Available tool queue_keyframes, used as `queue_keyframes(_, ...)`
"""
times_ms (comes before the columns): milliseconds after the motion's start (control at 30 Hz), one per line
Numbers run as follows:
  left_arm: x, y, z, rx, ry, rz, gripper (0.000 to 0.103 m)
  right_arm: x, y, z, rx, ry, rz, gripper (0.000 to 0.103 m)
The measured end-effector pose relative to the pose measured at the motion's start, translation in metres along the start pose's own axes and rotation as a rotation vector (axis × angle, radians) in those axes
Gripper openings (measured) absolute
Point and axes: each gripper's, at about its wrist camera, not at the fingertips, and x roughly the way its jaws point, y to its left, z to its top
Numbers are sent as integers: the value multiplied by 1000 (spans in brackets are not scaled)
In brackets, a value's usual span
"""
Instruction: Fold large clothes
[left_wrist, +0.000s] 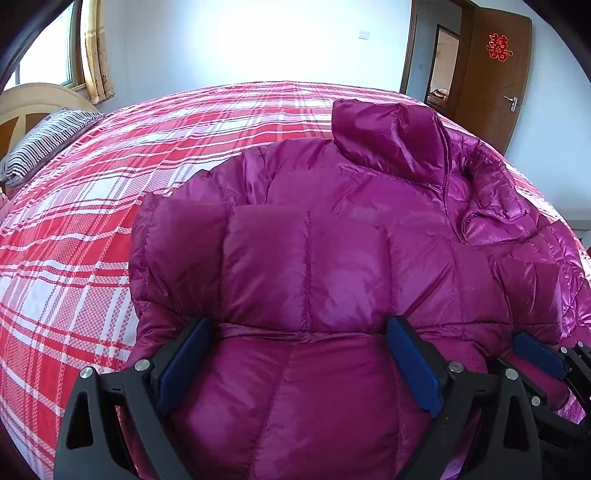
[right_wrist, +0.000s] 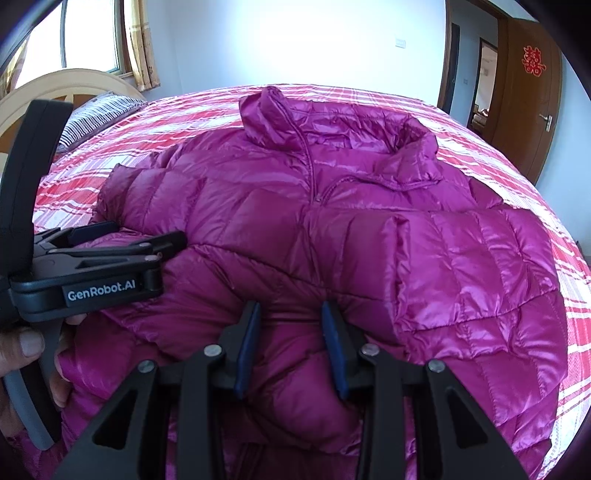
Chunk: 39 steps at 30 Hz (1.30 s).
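A magenta puffy down jacket (left_wrist: 369, 229) lies front up on the bed, collar (right_wrist: 332, 125) at the far side, both sleeves folded across its chest. Its near hem bulges up between the fingers of both grippers. My left gripper (left_wrist: 299, 323) stands with jaws wide and both blue pads pressed into a thick bunch of the hem. From the right wrist view the left gripper (right_wrist: 140, 234) shows side-on at the jacket's left edge. My right gripper (right_wrist: 291, 314) has narrower jaws pinching a fold of the jacket (right_wrist: 369, 206) hem, just right of the left one.
The bed has a red and white plaid cover (left_wrist: 92, 221) with bare room left of the jacket. A striped pillow (left_wrist: 48, 140) and headboard are at far left. A brown door (left_wrist: 491, 74) stands at far right. A person's hand (right_wrist: 29, 343) holds the left gripper's handle.
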Motion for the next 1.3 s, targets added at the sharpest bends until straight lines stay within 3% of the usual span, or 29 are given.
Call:
queue_keyframes(200, -6, 22, -3, -70, -3, -9, 96, 0, 0, -1, -2, -3, -2, 38)
queue_keyframes(300, -4, 16, -4, -46, 0, 22, 97, 0, 3, 0, -18, -4, -14, 39)
queue_keyframes(433, -3, 17, -3, -50, -5, 20, 97, -14, -14, 9, -11, 14, 101, 40)
queue_keyframes(500, -2, 17, -3, -50, -7, 21, 98, -38, -43, 18, 51, -62, 129, 42)
queue_keyframes(600, -1, 15, -3, -41, -8, 36, 98, -60, -107, 37, 166, -169, 19, 44)
queue_keyframes(667, -1, 14, -4, -43, -8, 35, 98, -51, -168, 47, 315, -151, -25, 45)
queue_keyframes(733, -1, 14, -4, -44, -10, 34, 98, -36, -211, 48, 427, -112, -14, 46)
queue_keyframes(833, -1, 14, -4, -45, -11, 34, 99, -8, -249, 49, 478, -63, 130, 46)
queue_keyframes(900, 0, 14, -4, -46, -11, 34, 99, 6, -257, 47, 493, -33, 189, 46)
queue_keyframes(1000, 0, 13, -4, -45, -11, 36, 99, 27, -243, 43, 424, 36, 174, 43)
queue_keyframes(1167, -5, 13, -1, -33, -15, 49, 99, 32, -244, 32, 425, -6, 177, 39)
queue_keyframes(1300, -50, 15, 3, -34, -141, -46, 99, 30, -247, 27, 429, -22, 177, 38)
